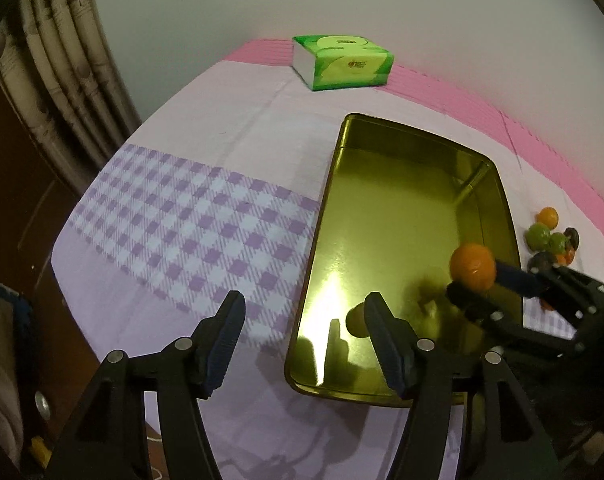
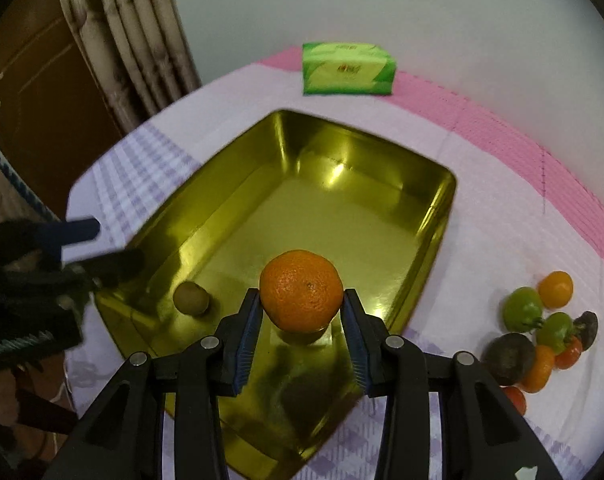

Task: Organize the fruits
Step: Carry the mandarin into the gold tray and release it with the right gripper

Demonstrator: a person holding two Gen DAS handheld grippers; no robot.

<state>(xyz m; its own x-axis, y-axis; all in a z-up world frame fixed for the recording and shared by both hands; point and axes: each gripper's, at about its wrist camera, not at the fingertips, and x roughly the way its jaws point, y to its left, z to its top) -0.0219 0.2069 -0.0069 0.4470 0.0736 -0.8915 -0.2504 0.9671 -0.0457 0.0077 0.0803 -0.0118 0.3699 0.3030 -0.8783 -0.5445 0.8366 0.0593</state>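
Observation:
A gold metal tray lies on the clothed table. My right gripper is shut on an orange mandarin and holds it above the tray's near end; it also shows in the left wrist view. A small brownish-green fruit lies in the tray's near left corner. My left gripper is open and empty over the tray's left rim; it shows in the right wrist view. A pile of several green, orange, red and dark fruits lies right of the tray.
A green tissue pack sits at the table's far edge on the pink strip. A curtain and brown furniture stand to the left. The checked cloth covers the table left of the tray.

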